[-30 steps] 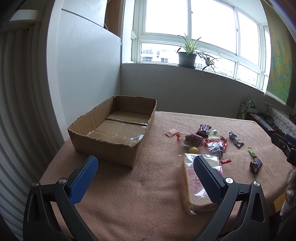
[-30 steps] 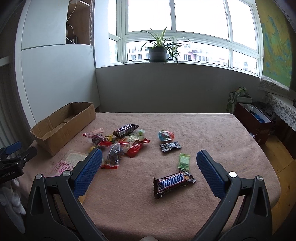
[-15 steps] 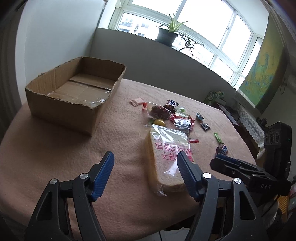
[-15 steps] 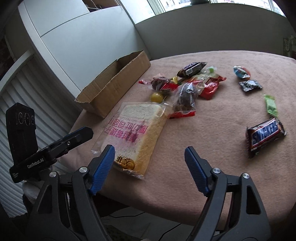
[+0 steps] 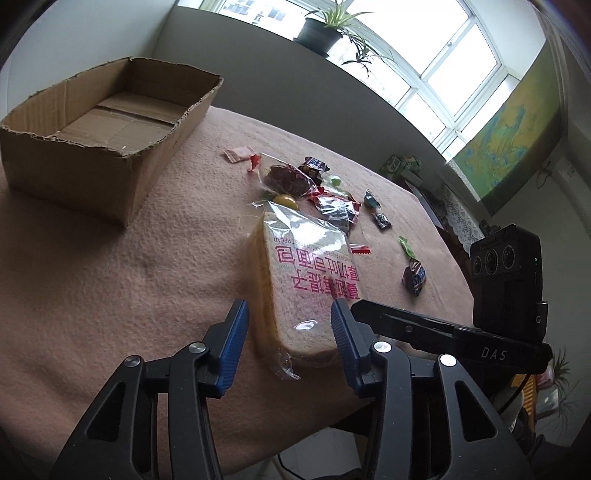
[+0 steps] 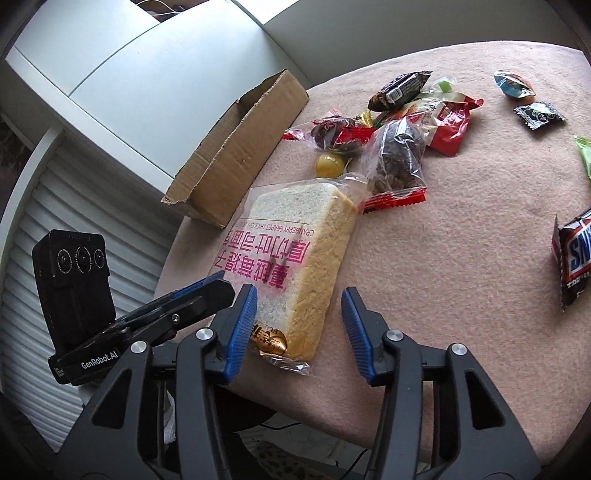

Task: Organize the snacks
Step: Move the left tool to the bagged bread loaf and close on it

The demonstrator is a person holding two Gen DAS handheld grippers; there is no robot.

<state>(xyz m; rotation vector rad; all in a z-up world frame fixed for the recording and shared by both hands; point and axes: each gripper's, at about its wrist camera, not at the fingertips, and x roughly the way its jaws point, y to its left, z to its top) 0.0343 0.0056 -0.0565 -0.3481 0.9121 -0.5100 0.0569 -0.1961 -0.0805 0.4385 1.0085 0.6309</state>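
A bagged loaf of sliced bread (image 5: pixel 306 273) with pink print lies on the pink table cloth near the front edge; it also shows in the right wrist view (image 6: pixel 295 258). My left gripper (image 5: pixel 290 328) is open, its blue pads on either side of the loaf's near end. My right gripper (image 6: pixel 299 314) is open too, just at the loaf's near end from the right. An open empty cardboard box (image 5: pixel 99 129) stands at the far left. Several small wrapped snacks (image 5: pixel 314 188) lie beyond the loaf.
A Snickers bar (image 6: pixel 576 254) lies to the right, with small candies (image 6: pixel 535 114) further back. The table's front edge (image 5: pixel 295 428) is right below the grippers. A plant pot (image 5: pixel 317 33) stands on the windowsill behind.
Both grippers have dropped down and moved in to the near end of the bread loaf, and both have narrowed their opening. The loaf and snacks have not moved.
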